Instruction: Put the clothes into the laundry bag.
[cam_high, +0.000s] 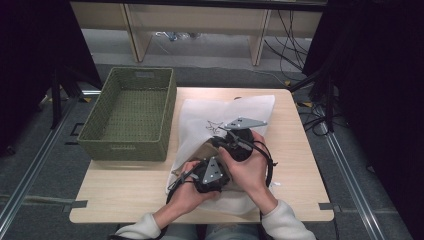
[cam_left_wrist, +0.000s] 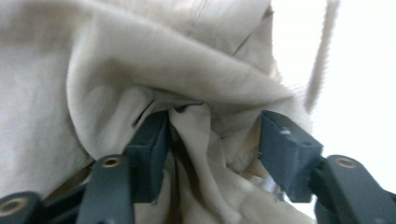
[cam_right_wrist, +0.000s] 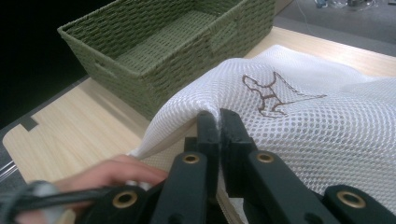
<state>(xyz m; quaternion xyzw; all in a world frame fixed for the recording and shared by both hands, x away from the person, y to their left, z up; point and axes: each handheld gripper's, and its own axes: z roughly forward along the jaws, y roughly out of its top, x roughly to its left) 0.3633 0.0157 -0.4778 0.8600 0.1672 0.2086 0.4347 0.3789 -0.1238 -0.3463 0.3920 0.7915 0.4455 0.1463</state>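
A white mesh bag (cam_high: 227, 107) with a brown star print lies on the wooden table (cam_high: 125, 187). My right gripper (cam_right_wrist: 218, 120) is shut on the bag's mesh edge (cam_right_wrist: 303, 126) and holds it lifted at the mouth. A beige cloth (cam_left_wrist: 140, 60) sits bunched at the bag's opening (cam_high: 202, 150). My left gripper (cam_left_wrist: 215, 128) points into that cloth; its jaws stand apart, with a loose fold of the cloth between them and the pads not pressing it. In the high view both grippers (cam_high: 212, 175) (cam_high: 220, 142) are close together over the bag's near left part.
A green woven basket (cam_high: 127, 145), empty, stands at the table's left, right beside the bag (cam_right_wrist: 154, 79). The person's left hand (cam_right_wrist: 107, 175) lies below the lifted mesh edge. Bare table lies in front of the basket.
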